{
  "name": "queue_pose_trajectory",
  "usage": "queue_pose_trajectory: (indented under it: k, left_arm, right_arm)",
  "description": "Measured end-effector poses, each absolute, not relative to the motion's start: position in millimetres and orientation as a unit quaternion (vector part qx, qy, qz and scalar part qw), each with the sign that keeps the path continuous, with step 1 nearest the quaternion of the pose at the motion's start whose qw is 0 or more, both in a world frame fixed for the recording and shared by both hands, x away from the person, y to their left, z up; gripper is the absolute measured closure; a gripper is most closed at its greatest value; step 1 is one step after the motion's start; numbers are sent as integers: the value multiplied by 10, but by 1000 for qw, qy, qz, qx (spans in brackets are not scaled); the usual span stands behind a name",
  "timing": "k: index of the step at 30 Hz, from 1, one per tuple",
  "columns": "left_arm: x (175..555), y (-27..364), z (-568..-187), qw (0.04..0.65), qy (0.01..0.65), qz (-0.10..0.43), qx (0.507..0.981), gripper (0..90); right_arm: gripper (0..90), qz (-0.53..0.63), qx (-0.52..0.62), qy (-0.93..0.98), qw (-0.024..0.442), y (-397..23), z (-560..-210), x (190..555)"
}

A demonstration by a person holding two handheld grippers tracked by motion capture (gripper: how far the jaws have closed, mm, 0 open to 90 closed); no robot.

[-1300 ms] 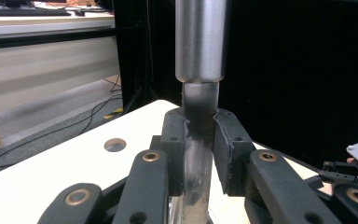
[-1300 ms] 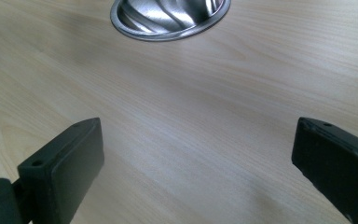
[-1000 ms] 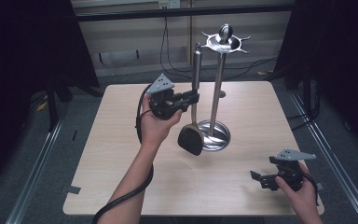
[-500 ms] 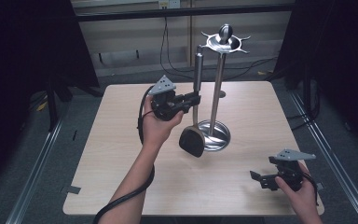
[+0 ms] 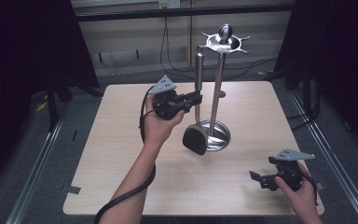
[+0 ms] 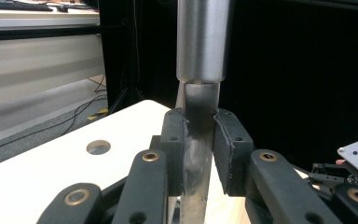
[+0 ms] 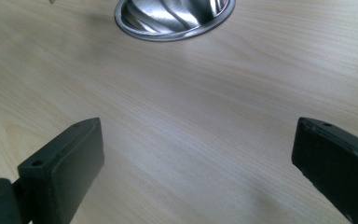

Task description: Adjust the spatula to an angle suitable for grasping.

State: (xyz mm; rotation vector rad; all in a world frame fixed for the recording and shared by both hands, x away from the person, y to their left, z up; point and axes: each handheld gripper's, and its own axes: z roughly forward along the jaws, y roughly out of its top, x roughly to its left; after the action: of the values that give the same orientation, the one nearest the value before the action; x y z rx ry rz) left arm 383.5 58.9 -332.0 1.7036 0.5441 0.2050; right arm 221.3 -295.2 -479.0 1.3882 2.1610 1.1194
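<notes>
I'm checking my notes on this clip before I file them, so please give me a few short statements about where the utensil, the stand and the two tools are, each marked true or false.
1. The left tool is shut on the utensil's metal handle. True.
2. The utensil lies flat on the table. False: it is held upright, its black head low beside the stand's round base.
3. The right tool grips the stand. False: its jaws stand open over bare tabletop near the right front corner, holding nothing.
4. The stand has a round metal base and a top ring with hooks. True.
5. The utensil hangs from a hook on the stand. False: its handle top sits below and beside the ring.
</notes>
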Motion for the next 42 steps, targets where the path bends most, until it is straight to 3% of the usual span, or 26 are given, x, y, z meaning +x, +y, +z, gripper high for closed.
queue_pose_trajectory:
  k: [42]
  left_arm:
    - [3938,617,-3341,640,244,87,724,714]
  right_arm:
    - [21,392,488,761,173,-2961,-4785,2207]
